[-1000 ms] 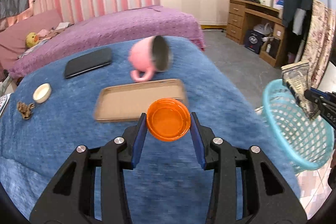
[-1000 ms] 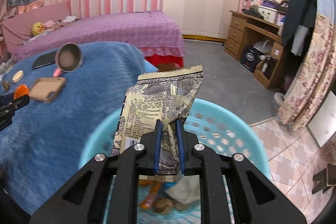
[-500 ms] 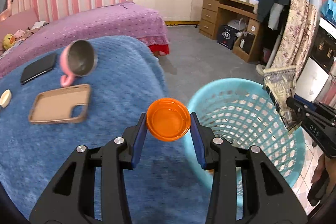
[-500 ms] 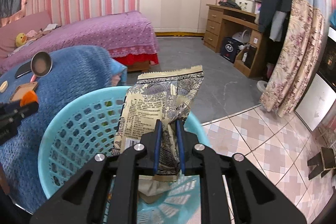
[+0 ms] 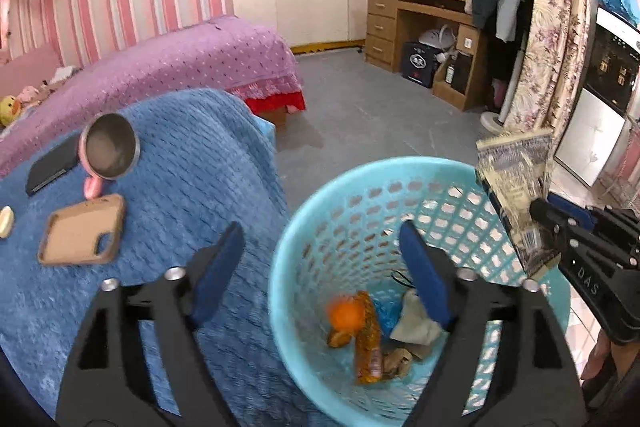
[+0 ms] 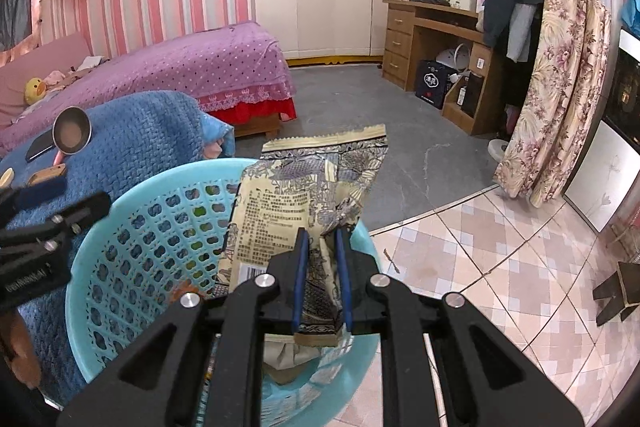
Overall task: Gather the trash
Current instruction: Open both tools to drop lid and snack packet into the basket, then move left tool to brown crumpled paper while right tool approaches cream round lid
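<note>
The blue-blanketed bed (image 5: 192, 171) fills the left of the left wrist view. On it, well back from its right edge, lie a pink mug (image 5: 108, 151) tipped on its side, a tan phone case (image 5: 82, 229) just in front of it and a dark phone (image 5: 52, 167) behind.

The turquoise basket (image 5: 340, 195) stands on the floor right beside the bed's right edge. In its bottom sit crumpled paper, an orange snack wrapper (image 5: 368, 339) and an orange lid (image 5: 346, 315), blurred and seemingly dropping onto the pile.

The left tool (image 5: 320, 267) hangs over the basket's near rim. Its jaws are opening, spread wide, with nothing between them.

The right tool (image 6: 322, 247) sits over the basket's right rim, pinched narrow on the lower part of a patterned snack bag (image 6: 304, 195), which stands upright above the opening.

The bag is the risk, in my judgement. It is tall, light and held low, and most of it leans toward the rim side. Released from here, it could catch on the rim or flutter out onto the tiled floor. Moving it further over the middle of the basket before letting go would guard against that. The left tool also hangs close to the basket wall and could nudge it on withdrawal.
</note>
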The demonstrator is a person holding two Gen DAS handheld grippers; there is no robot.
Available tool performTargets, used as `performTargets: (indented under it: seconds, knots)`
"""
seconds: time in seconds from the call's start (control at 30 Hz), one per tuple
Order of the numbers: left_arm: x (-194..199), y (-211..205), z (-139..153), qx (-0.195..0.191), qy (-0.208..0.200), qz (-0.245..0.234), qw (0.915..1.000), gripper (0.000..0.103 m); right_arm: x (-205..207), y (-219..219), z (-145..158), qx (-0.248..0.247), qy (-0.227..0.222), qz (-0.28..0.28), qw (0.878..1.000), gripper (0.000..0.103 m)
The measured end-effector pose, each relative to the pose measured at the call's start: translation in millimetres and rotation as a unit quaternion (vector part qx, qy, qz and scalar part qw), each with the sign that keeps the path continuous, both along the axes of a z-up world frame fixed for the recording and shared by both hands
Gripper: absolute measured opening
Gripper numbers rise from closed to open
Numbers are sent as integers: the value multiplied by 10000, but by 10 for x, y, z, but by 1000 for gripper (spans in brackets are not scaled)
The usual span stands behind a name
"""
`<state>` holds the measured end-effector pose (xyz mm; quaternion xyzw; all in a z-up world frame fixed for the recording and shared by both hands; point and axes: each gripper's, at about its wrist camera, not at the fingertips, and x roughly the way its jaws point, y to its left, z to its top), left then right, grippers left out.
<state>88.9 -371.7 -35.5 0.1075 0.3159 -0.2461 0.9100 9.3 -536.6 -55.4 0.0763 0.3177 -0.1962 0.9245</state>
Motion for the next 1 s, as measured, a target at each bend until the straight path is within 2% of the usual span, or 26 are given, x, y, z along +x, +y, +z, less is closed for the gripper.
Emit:
performTargets:
  seconds: [0.13,0.27,0.47,0.53,0.57,0.6,0.67,0.77,0.87,1.0]
  knots:
    - [94,212,13,99,-128,276,9995,90,37,32,-37,46,39,51,10000,15]
    - [220,481,13,54,-39,519,9986,91,91,117,-44,43,54,81,9999,16]
    - [279,813,67,107,-146,854,9962,93,191,275,-74,-20,161,102,9998,20]
    - [298,936,89,87,-125,916,9957,94,226,339,-65,-51,183,78,9998,41]
    - [295,994,87,89,-132,944,9954,94,229,359,-52,-54,163,79,9998,57]
    - [301,1052,96,92,-144,980,9950,94,228,385,-37,-56,132,80,9999,66]
    - [311,1185,127,71,-160,1034,9945,94,242,438,5,-103,104,33,9999,71]
    - [337,1368,164,-4,-188,1108,9937,96,275,508,53,-111,59,4,9999,86]
    - [371,1569,192,-56,-201,1188,9927,96,328,634,112,-274,38,-34,9996,94]
    - [432,1779,219,-46,-231,1263,9917,97,439,826,161,-374,33,34,9993,95]
